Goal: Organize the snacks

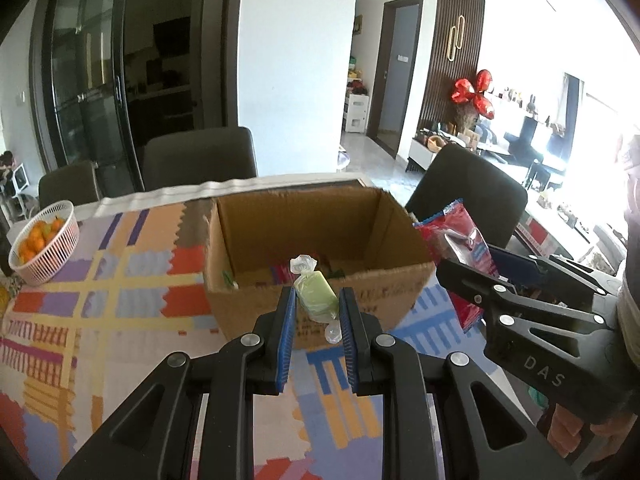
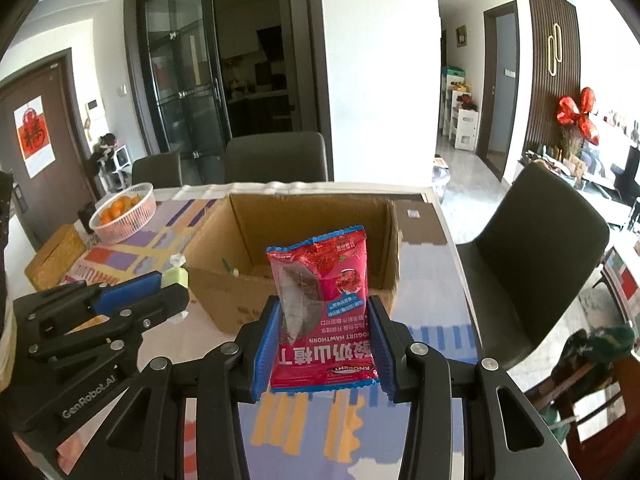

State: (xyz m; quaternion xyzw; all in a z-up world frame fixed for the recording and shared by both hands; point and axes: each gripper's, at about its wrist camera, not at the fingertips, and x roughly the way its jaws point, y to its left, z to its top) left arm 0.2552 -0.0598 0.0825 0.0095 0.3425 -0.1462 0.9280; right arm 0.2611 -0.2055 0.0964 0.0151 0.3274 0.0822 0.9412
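Note:
An open cardboard box stands on the table, also in the right wrist view, with a few snacks on its floor. My left gripper is shut on a pale green wrapped candy, held in front of the box's near wall; the candy also shows in the right wrist view. My right gripper is shut on a red hawthorn snack packet, held upright before the box; the packet shows at the box's right side in the left wrist view.
A pink basket of oranges sits at the table's left, also in the right wrist view. A colourful patterned cloth covers the table. Dark chairs stand behind and at the right.

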